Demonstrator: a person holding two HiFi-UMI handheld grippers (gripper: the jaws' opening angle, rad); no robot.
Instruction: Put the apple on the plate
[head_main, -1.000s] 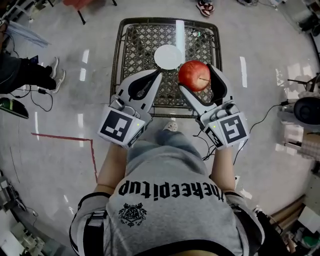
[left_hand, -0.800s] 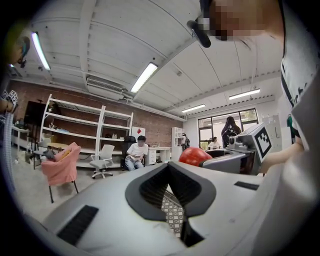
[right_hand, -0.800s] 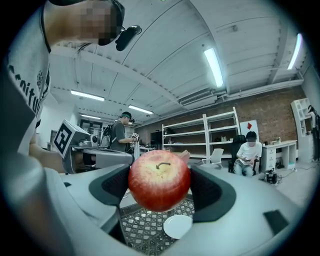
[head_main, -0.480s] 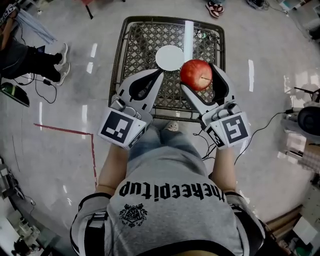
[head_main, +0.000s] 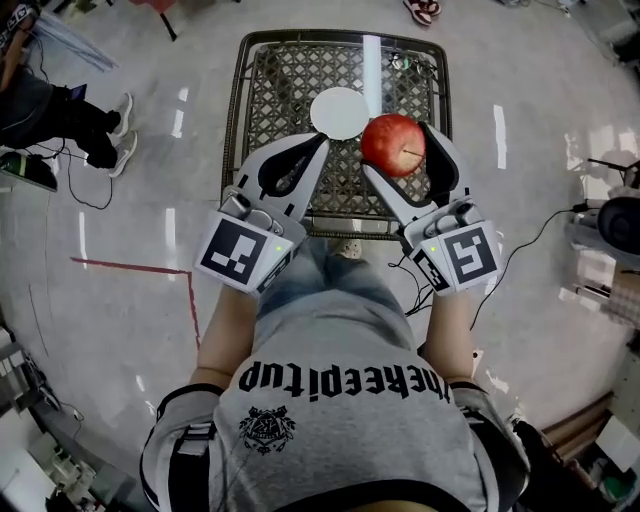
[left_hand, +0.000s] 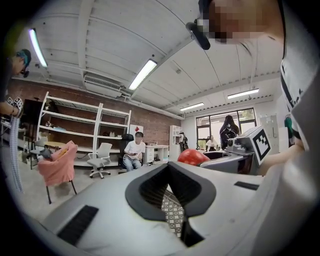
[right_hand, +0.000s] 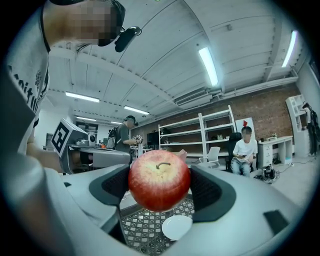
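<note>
Head view: apple (head_main: 394, 145) still off plate (head_main: 338, 113)

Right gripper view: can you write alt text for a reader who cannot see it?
A red apple is clamped between the jaws of the right tool, at the centre of the frame. Below and beyond it a small white plate sits on a metal mesh table, with shelves behind.
</note>
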